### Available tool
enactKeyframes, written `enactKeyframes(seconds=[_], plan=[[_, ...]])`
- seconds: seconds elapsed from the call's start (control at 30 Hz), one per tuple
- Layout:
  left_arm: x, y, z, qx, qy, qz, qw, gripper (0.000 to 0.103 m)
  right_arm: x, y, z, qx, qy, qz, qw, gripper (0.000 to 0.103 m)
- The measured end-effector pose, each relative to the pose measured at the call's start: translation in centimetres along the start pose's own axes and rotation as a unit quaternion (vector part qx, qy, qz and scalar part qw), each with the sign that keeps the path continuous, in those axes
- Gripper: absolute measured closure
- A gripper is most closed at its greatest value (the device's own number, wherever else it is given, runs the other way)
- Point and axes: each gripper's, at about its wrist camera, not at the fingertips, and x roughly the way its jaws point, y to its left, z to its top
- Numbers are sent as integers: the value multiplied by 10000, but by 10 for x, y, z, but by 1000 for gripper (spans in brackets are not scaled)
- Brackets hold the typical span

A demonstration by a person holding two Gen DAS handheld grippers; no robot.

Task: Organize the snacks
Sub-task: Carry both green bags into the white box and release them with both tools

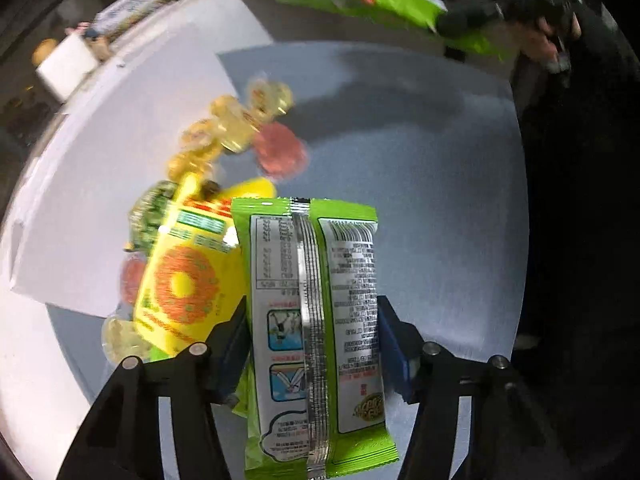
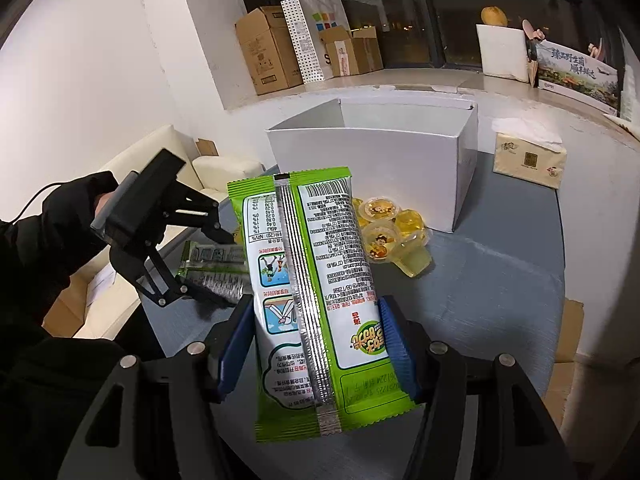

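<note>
Packets of 1 green snack fill both grippers: the right gripper point(image 2: 316, 340) has its blue pads clamped on the long edges of the green packet point(image 2: 320, 280), white printed back and silver seam facing up, over the near edge of the grey table point(image 2: 500, 280). The left gripper point(image 1: 312, 340) is closed likewise on the second green packet point(image 1: 320, 320) near the table's left edge, beside a yellow packet point(image 1: 184, 276) and jelly cups point(image 1: 236, 124). The open white box point(image 2: 380, 160) stands at the far edge, with bare surface toward the near right corner.
</note>
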Motion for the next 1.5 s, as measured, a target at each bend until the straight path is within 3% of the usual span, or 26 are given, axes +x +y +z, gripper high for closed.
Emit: enactKeyframes(seconds=[0.07,0.1,0.17,0.2,0.23,0.3,0.4,0.57,0.67,0.93,1.07,1.2,1.27,1.3,1.33,1.37,1.5], plan=[[-24,7,0,-600,-548,312,9962,40,-2,1,1,43,-72,-38,10000,37],[-38,11,0,-1101,-928,578,9879,40,-4,2,3,106,-143,-112,9998,37],[-61,16,-2,-2074,-1441,1044,9619,40,-8,4,8,287,-324,-293,9986,37],[-69,18,-4,-2388,-1613,1126,9509,40,-10,6,10,384,-420,-389,9976,37],[-80,18,-8,-2902,-1891,1160,9309,40,-12,8,13,484,-513,-477,9964,37],[-89,16,-12,-3376,-2110,1225,9091,40,-15,12,18,647,-678,-619,9937,37],[-90,15,-16,-3793,-2166,1310,8900,40,-16,17,26,792,-866,-915,9889,37],[-91,22,-26,-4027,-2154,1308,8800,40,-5,12,39,1027,-863,-1066,9852,37],[-97,50,-13,-4149,-2230,1366,8715,39,-2,8,58,1022,-911,-1110,9844,37],[-116,146,35,-4217,-2451,1802,8542,37,23,-23,163,1114,-1135,-1243,9794,37],[-106,192,61,-4164,-2283,1958,8580,37,54,-48,214,1226,-816,-1366,9796,37],[-91,225,72,-4339,-2149,1783,8566,33,84,-67,237,1335,-448,-1492,9787,36],[-82,233,77,-4292,-2027,1774,8621,28,94,-75,240,1428,-363,-1521,9773,29],[-79,235,79,-4253,-1969,1774,8654,17,99,-79,241,1478,-292,-1556,9763,25],[-77,237,80,-4244,-1919,1846,8654,2,102,-82,240,1530,-228,-1625,9745,14],[-75,240,79,-4285,-1889,1962,8615,0,106,-85,240,1569,-146,-1684,9730,5],[-68,244,70,-4437,-1745,1810,8602,0,113,-92,231,1656,30,-1665,9720,4]])
